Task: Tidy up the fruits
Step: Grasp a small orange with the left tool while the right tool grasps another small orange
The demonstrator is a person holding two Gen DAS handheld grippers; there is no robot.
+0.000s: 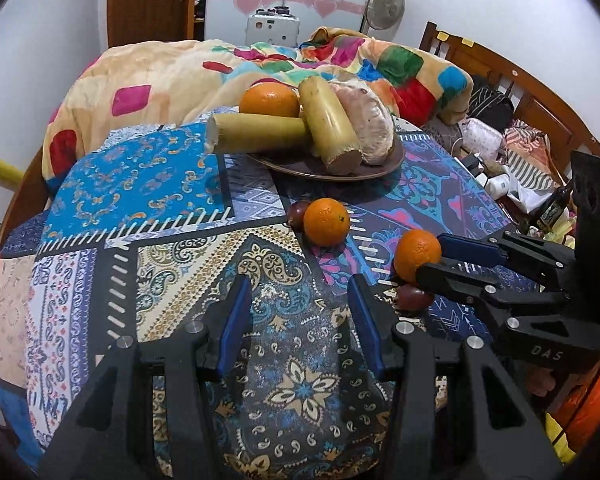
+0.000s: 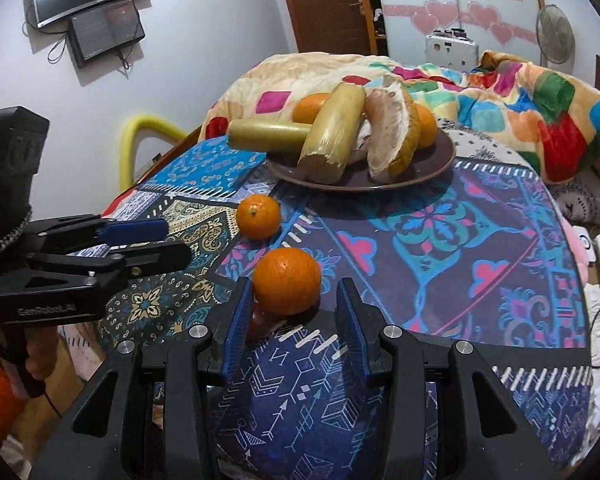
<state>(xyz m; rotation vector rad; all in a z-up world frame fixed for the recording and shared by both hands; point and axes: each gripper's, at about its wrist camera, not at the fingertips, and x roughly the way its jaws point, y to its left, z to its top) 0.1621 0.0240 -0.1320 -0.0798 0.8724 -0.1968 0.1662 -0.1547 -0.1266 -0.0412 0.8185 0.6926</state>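
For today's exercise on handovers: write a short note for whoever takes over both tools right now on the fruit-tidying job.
Left tool: open, empty, over bare cloth.
Right tool: open, fingers either side of the near orange, not closed on it; a dark red fruit sits against that orange.
Plate: holds two sugarcane pieces, pomelo and oranges.
Loose: second orange with another dark fruit beside it.
Left: move the loose fruit to the plate.

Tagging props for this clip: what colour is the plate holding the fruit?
Dark brown plate, plain, no pattern. Best seen in the right wrist view.
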